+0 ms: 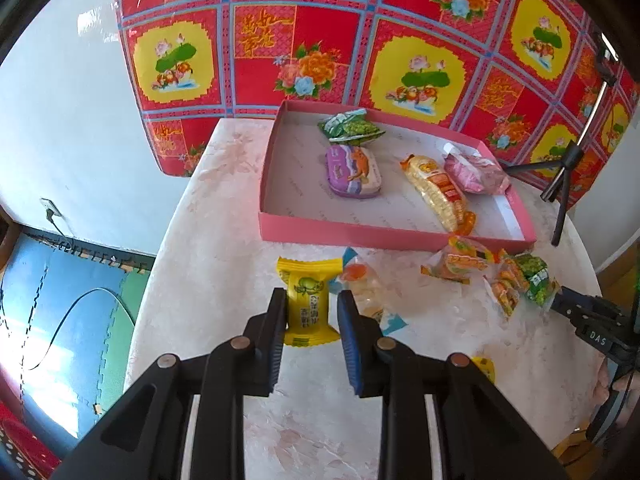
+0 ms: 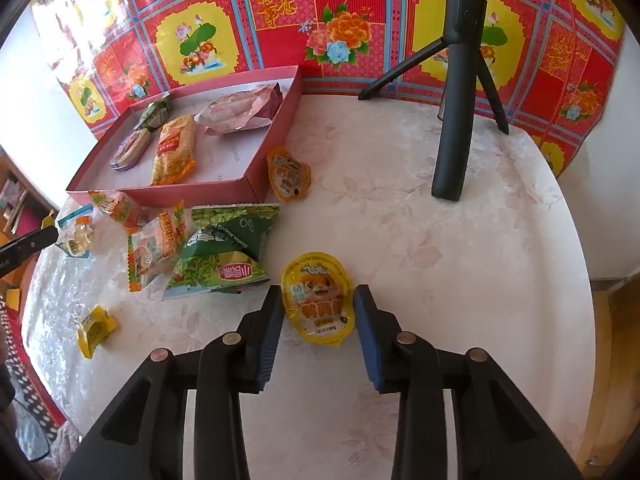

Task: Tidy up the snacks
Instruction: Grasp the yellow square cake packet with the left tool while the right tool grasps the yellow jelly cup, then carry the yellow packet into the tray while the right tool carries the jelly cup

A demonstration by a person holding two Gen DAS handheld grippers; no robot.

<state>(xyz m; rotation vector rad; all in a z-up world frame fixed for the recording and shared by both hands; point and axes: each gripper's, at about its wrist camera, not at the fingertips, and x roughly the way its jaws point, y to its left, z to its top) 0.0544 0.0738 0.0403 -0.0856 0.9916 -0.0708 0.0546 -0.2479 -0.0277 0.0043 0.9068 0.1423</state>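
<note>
My left gripper (image 1: 310,312) is shut on a yellow wrapped snack (image 1: 308,304) that lies on the pale table, its pads against both sides of the packet. My right gripper (image 2: 318,304) is shut on a yellow jelly cup (image 2: 318,300) with a cartoon animal on its lid, pads touching its edges. The pink box (image 1: 360,234) stands behind; it holds a green packet (image 1: 350,126), a purple packet (image 1: 352,170), a long orange cracker pack (image 1: 436,188) and a pink packet (image 1: 476,174).
Loose snacks lie in front of the box: a clear packet (image 1: 366,284), orange packets (image 1: 456,264), green packets (image 2: 224,248), another jelly cup (image 2: 288,174) and a small yellow packet (image 2: 94,330). A black tripod (image 2: 456,120) stands at the back right. A red floral cloth hangs behind.
</note>
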